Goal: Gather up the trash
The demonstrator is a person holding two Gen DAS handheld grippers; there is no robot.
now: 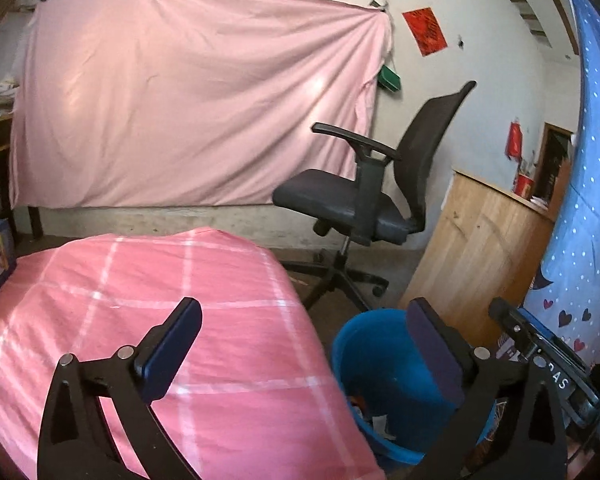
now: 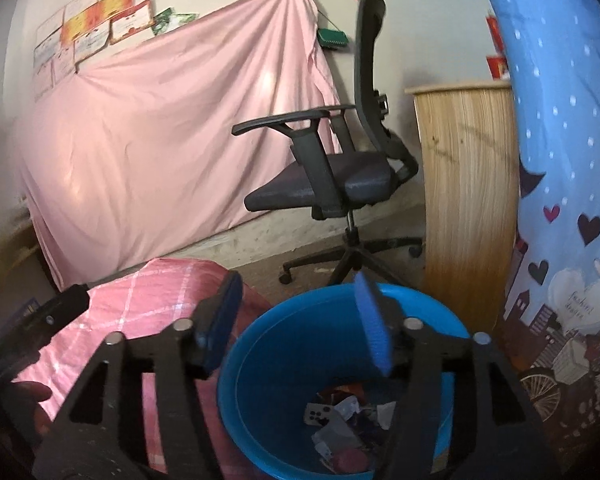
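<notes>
A pink sheet [image 1: 188, 96] hangs across a pale wall [image 1: 480, 20] dotted with papers and a red poster [image 1: 425, 30]. A black office chair [image 1: 364, 200] stands on the brown floor [image 1: 340, 276] beside a light wooden cabinet [image 1: 476, 248]. A blue heart-printed curtain [image 2: 560, 140] hangs at the right. Soft light falls on the pink checked tabletop [image 1: 180, 320].

Blue bucket [image 2: 300, 320]; pink white-checked cloth [image 1: 180, 280]; plain pink sheet [image 1: 180, 100]; black chair [image 1: 360, 200].
</notes>
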